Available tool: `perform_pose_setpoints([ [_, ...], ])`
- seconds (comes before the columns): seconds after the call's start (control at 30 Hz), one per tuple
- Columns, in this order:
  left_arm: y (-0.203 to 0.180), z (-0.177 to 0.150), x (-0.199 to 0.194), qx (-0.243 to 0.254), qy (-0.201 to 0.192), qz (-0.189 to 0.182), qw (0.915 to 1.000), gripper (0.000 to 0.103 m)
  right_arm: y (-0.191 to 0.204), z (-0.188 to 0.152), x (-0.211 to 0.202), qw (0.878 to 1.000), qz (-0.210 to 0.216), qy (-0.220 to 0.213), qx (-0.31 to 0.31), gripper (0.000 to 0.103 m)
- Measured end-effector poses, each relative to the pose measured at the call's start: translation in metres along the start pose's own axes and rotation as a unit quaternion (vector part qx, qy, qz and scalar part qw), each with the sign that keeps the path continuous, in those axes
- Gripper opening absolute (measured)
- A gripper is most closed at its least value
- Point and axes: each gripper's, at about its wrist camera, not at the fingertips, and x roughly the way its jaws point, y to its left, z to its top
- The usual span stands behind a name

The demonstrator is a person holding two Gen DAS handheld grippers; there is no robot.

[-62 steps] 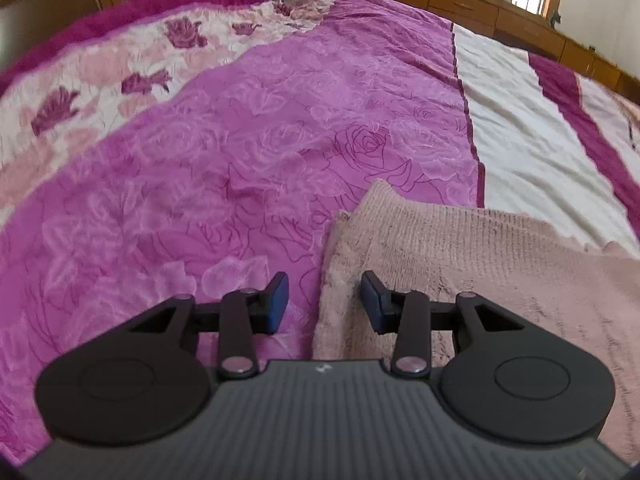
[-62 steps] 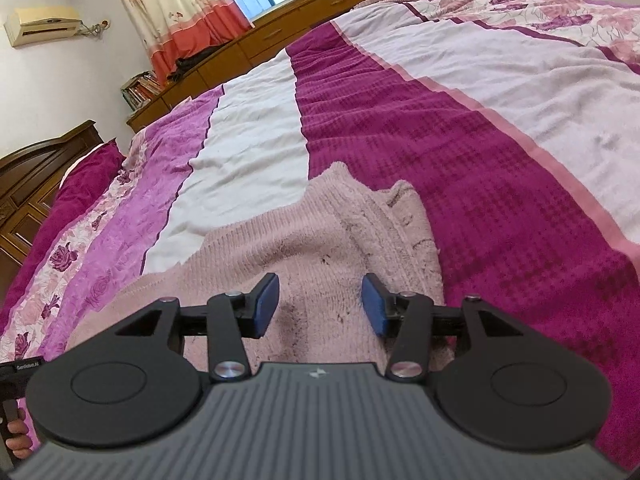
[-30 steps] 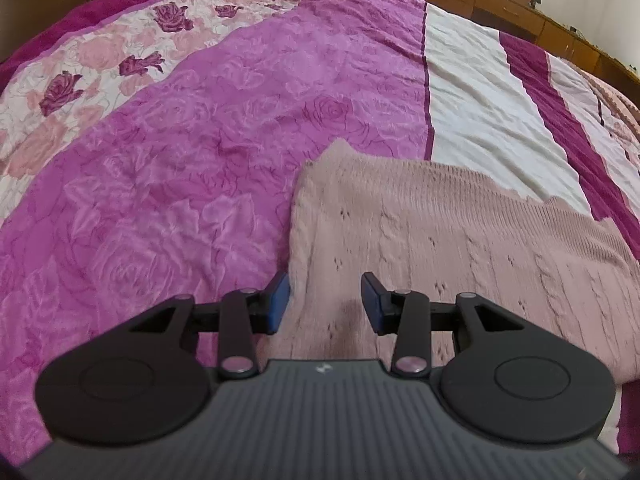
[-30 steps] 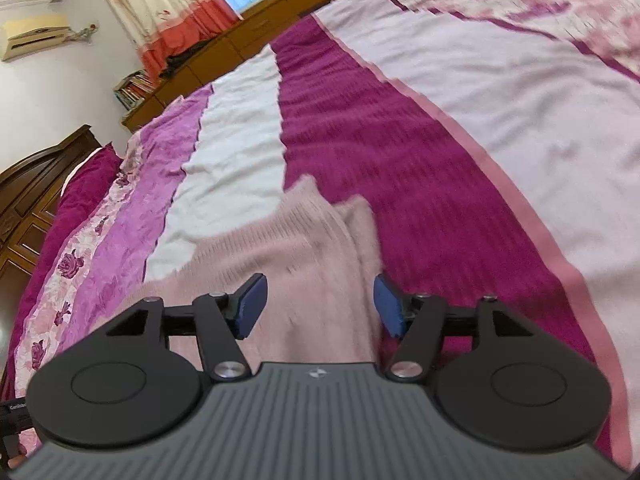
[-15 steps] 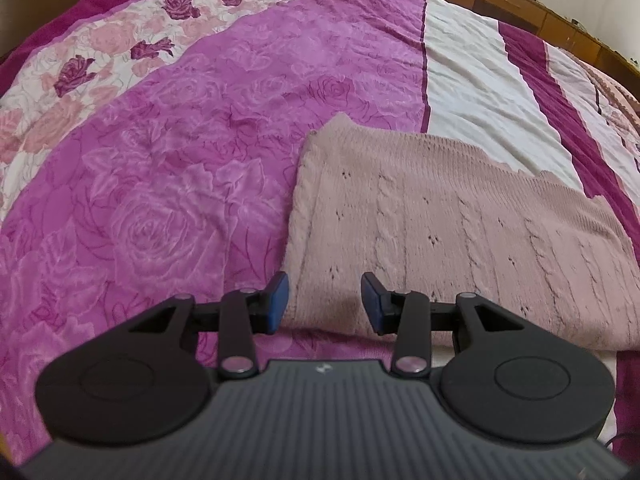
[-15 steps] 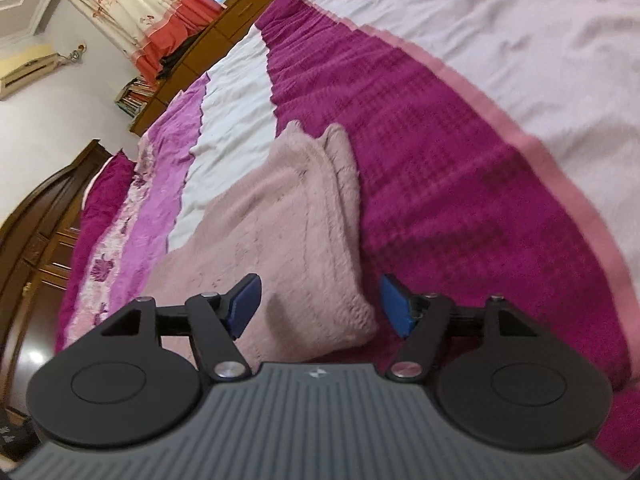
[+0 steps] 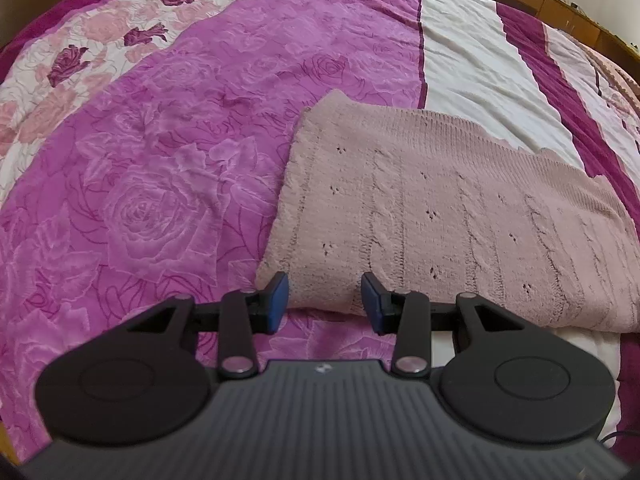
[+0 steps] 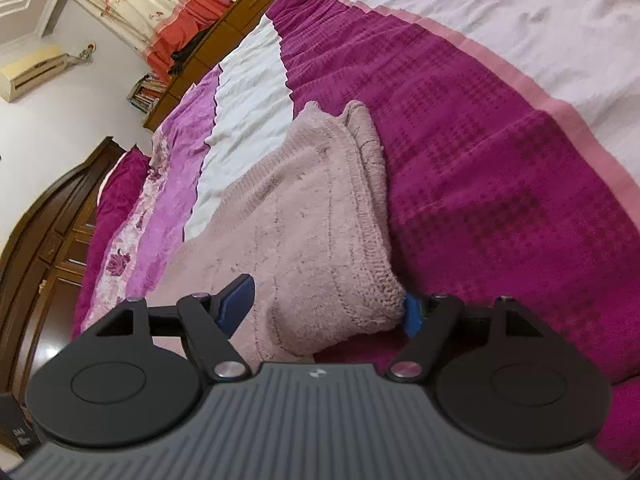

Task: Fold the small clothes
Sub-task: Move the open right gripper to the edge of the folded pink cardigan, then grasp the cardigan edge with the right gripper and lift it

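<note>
A pale pink cable-knit sweater [image 7: 440,216] lies folded flat on the bed. In the left wrist view its near left corner sits between the blue pads of my left gripper [image 7: 324,302]. Those jaws stand partly apart and do not press the knit. In the right wrist view the sweater [image 8: 312,216] shows its thick folded right edge. My right gripper [image 8: 326,308] straddles the near right corner, its jaws opening wide, the cloth between them but not pinched. The corner partly hides the right pad [image 8: 412,316].
The bedspread [image 7: 160,168] has magenta rose, white and dark magenta stripes [image 8: 500,168]. A dark wooden headboard and cabinets [image 8: 44,240] stand at the left. Wooden drawers run along the far side under a curtained window [image 8: 160,4]. A wall air conditioner [image 8: 32,68] hangs nearby.
The right gripper's jaws have widened while it rolled and sank onto the sweater's near right corner. The left view has drawn back to the sweater's near left edge, jaw gap unchanged.
</note>
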Motion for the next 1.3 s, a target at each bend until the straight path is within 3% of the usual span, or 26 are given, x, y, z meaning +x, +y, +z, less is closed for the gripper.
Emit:
perform_pose_setpoints([
  [0.17,-0.002,-0.002,0.001,0.003,0.002,0.001,1.0,0.042,0.002,-0.005,0.006,1.0,0.007,-0.009,-0.004,0.083],
  [0.3,-0.002,-0.003,0.002,0.003,0.003,0.001,1.0,0.042,0.003,-0.007,0.006,0.999,0.044,-0.002,0.007,0.066],
  [0.67,-0.003,-0.003,0.007,0.003,0.007,0.003,1.0,0.042,-0.005,-0.011,0.014,0.998,0.038,-0.033,0.045,0.066],
  [0.9,-0.008,-0.004,0.009,0.011,0.012,0.004,0.9999,0.047,-0.013,-0.006,0.017,0.994,0.052,-0.042,0.083,0.065],
  [1.03,-0.007,-0.003,0.009,0.009,0.013,0.002,0.9999,0.047,-0.013,-0.003,0.017,0.995,0.041,-0.051,0.078,0.048],
  [1.3,-0.005,-0.003,0.01,0.007,0.013,-0.001,0.9999,0.047,-0.018,0.001,0.026,0.993,0.043,-0.044,0.097,0.051],
])
